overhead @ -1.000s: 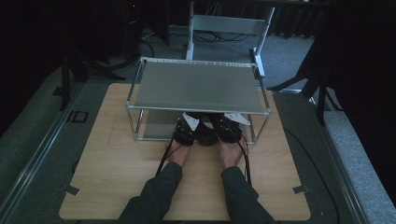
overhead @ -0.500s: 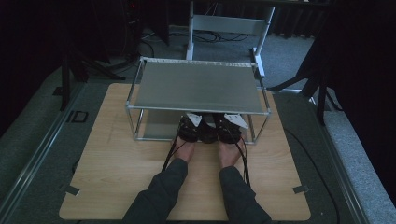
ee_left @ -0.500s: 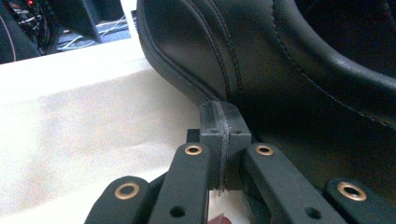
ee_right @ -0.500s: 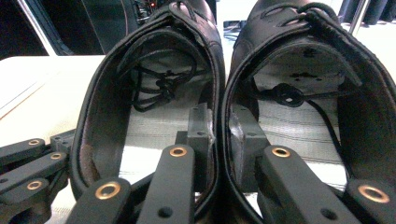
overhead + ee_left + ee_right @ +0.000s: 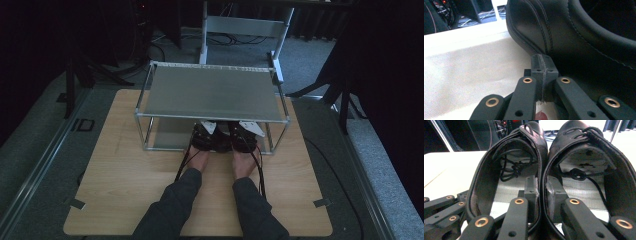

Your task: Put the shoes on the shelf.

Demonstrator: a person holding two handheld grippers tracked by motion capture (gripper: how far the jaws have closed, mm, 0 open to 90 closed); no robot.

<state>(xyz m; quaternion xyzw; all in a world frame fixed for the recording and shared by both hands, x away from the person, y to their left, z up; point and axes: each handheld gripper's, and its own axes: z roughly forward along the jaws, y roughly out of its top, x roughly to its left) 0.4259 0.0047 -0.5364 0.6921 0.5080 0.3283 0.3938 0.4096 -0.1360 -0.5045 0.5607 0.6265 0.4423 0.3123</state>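
Observation:
Two black leather lace-up shoes stand side by side on the lower shelf (image 5: 167,140) of a metal rack, their heels toward me. My right gripper (image 5: 541,187) has one jaw inside the left shoe (image 5: 480,177) and one inside the right shoe (image 5: 574,135), shut on their two touching inner walls. My left gripper (image 5: 543,62) is shut with its pads pressed together on nothing, close beside the outer side of a shoe (image 5: 579,42). In the high view, the left gripper (image 5: 205,135) and the right gripper (image 5: 245,135) reach under the rack's top shelf (image 5: 212,92), which hides the shoes.
The rack stands at the back middle of a wooden table (image 5: 125,175). Its thin corner posts (image 5: 146,135) flank the hands. A grey metal frame (image 5: 245,25) stands on the floor behind the table. Cables (image 5: 182,160) trail back along the forearms.

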